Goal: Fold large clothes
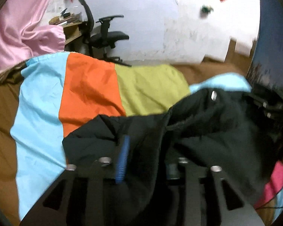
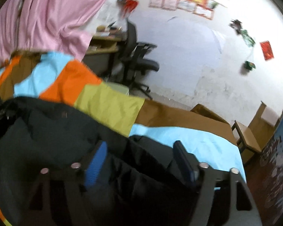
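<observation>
Nearest, left claw (image 1: 147,162): fingers parted, one blue ribbed pad (image 1: 122,162) showing, the other mostly hidden under dark cloth. Cloth lies between and over the fingers; no firm pinch can be made out.

Right claw (image 2: 141,162): spread wide, both blue pads visible, black fabric lying loose in the gap and not squeezed by either pad.

Black jacket (image 1: 198,116): padded, quilted, bulky. Heaped across the near part of the bed just ahead of both claws, its upper edge rumpled, a metal snap (image 1: 214,95) and a drawcord showing on top. Judged soft and springy, light for its size, with a smooth shell likely to slide; the padding will probably puff back after a fold. Best taken at a hem, seam or collar edge where the layers are thin enough to pinch, not at the thick quilted middle.

Bed cover (image 1: 47,103): patchwork of sky blue, orange, olive-yellow and brown panels, spread under the jacket.

Pink curtain (image 1: 18,28): hanging at far left.

Office chair (image 1: 107,35): black, beside a cluttered desk (image 1: 69,21).

Back wall (image 2: 188,56): white, with paper decorations.
</observation>
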`<state>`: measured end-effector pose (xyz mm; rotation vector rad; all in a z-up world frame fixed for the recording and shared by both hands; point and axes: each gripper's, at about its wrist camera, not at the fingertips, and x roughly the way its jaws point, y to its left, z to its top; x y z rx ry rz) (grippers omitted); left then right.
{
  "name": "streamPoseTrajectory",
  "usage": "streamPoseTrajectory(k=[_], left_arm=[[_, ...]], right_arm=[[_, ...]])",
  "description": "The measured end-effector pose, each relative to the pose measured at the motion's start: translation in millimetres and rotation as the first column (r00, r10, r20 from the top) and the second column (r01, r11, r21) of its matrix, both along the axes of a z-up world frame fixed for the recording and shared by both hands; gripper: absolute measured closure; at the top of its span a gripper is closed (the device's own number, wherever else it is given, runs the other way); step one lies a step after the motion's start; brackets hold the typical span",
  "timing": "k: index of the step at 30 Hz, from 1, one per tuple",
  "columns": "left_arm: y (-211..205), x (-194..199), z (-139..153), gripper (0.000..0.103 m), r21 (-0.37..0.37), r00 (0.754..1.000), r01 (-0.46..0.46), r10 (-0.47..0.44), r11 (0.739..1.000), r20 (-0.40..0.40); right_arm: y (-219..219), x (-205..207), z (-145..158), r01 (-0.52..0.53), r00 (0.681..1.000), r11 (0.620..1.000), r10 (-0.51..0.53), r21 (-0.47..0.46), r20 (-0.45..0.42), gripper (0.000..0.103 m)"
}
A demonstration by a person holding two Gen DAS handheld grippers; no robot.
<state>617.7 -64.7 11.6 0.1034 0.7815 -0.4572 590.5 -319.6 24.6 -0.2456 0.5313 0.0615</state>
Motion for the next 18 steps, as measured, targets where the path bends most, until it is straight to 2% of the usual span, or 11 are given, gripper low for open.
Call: streamPoseTrajectory(k=[2,3,5,9,13,18], left_arm=[[8.3,-7.5,13.5,0.038,-0.020,0.998,-0.037,0.038,0.999,0.053],[8.8,-11.2,19.9,0.033,-0.023,0.995,-0.056,0.058,0.998,0.079],[8.4,-19.7,29.5,0.032,-0.039,0.992,-0.071,0.075,0.997,0.104],[9.8,-50.5,42.6,0.018,-0.091,0.975,-0.118,0.133,0.989,0.177],[7.6,-79.2,52.4,0.014,-0.144,0.958,-0.107,0.140,0.984,0.250],[-7.3,-92.0,53.0,0.014,-0.084,0.960,-0.049,0.070,0.995,0.269]], right_arm=[[-2.9,-5.2,5.8,-0.006,1.000,1.000,0.005,0.024,0.013,0.027],[-1.7,-6.0,7.8,-0.006,1.000,1.000,0.005,0.023,0.014,0.023],[2.4,-15.3,9.1,-0.016,1.000,1.000,0.016,0.026,-0.007,0.017],[15.0,-34.0,11.5,-0.027,0.999,0.998,0.028,0.052,-0.025,0.010],[32.6,-53.6,15.4,-0.036,0.999,0.999,0.036,0.029,-0.012,0.009],[47.7,-69.6,20.6,-0.060,0.998,0.998,0.061,-0.017,0.027,0.007]])
